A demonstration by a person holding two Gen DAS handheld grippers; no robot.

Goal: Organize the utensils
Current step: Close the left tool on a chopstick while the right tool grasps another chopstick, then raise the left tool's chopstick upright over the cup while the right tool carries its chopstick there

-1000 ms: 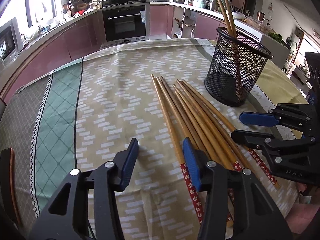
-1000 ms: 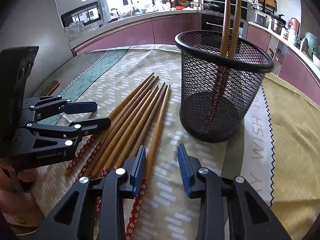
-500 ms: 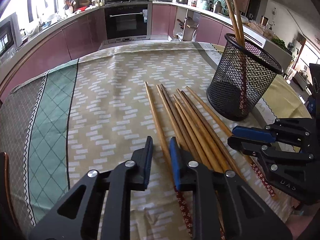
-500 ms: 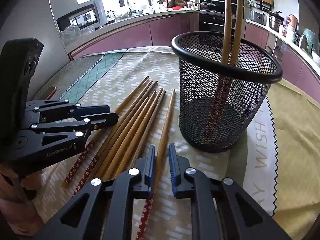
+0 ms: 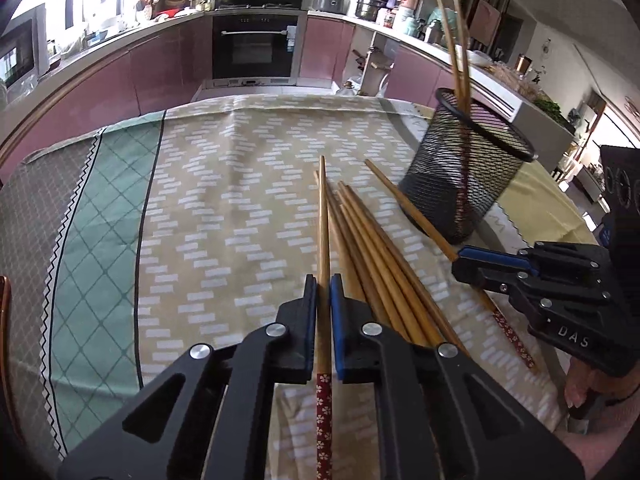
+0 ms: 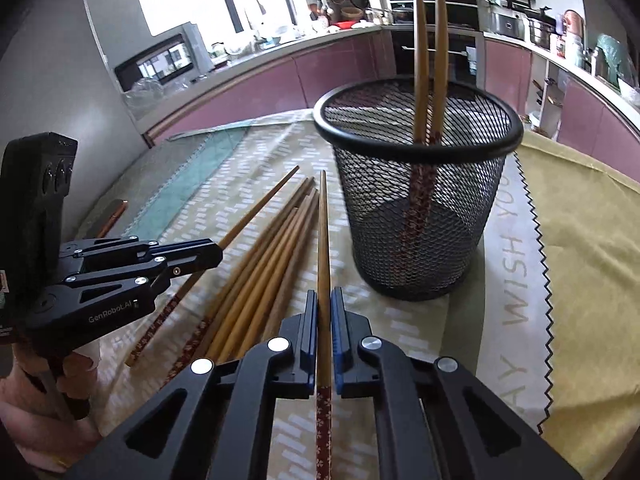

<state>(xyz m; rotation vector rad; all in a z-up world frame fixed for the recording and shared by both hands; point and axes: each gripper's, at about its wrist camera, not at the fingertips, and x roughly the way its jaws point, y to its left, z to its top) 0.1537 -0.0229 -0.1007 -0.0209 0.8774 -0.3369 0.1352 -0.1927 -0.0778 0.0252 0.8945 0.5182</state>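
Observation:
My left gripper point(image 5: 323, 288) is shut on a wooden chopstick point(image 5: 323, 232) with a red flowered end, lifted a little above the table. My right gripper point(image 6: 324, 302) is shut on another such chopstick point(image 6: 323, 248), which points towards the black mesh holder point(image 6: 420, 216). Two chopsticks point(image 6: 428, 40) stand in that holder. Several more chopsticks point(image 5: 372, 256) lie in a loose bundle on the patterned tablecloth between the two grippers. The holder also shows in the left wrist view point(image 5: 464, 176), to the right of the bundle.
The tablecloth point(image 5: 224, 184) has a green and grey strip on the left. A yellow cloth point(image 6: 580, 208) lies right of the holder. Kitchen counters and an oven point(image 5: 256, 48) stand behind the table. A brown object point(image 6: 114, 216) lies at the far left edge.
Both grippers went from open to shut, each on one chopstick from the bundle's outer edges. Both chopsticks now point forward and are raised slightly off the cloth.

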